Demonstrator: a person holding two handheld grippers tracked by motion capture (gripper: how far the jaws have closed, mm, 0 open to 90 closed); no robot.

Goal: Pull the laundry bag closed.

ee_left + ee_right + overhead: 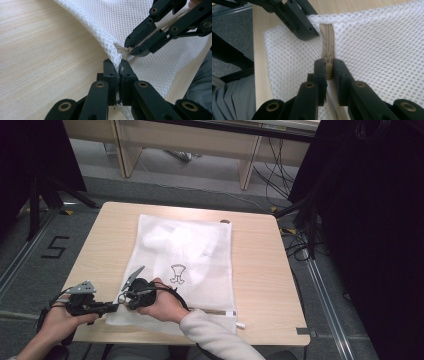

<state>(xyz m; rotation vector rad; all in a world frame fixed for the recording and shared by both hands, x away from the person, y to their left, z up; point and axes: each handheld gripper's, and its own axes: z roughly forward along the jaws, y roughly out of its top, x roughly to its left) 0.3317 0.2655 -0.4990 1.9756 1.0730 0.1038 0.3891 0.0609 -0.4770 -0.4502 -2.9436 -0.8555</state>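
While the person leans over the near edge of the tabletop [260, 285], both grippers meet at one corner of the white mesh laundry bag [185, 250], which lies flat and runs away from them across the wood. The left gripper [118, 65] has its jaws closed tight on the mesh at the very corner, pinching the fabric just beside the end of the zipper. The right gripper [328, 65] has its jaws clamped on the beige zipper pull [328, 62], right next to the left jaws, the two tips almost touching.

What matters for the coming move, as I judge it, is the line of the zipper [326, 37]. In the right gripper view the closed beige track runs straight ahead from the right jaws toward the pinched corner, where the left jaws sit, and passes back beneath them along the bag's near edge. In the high view that edge stretches off toward the bag's far near corner, past the person's right sleeve [215, 335]. So the pull looks to be at the end of its run, and any slide would have to go along that edge, away from the left jaws, which would anchor the corner against the tug.
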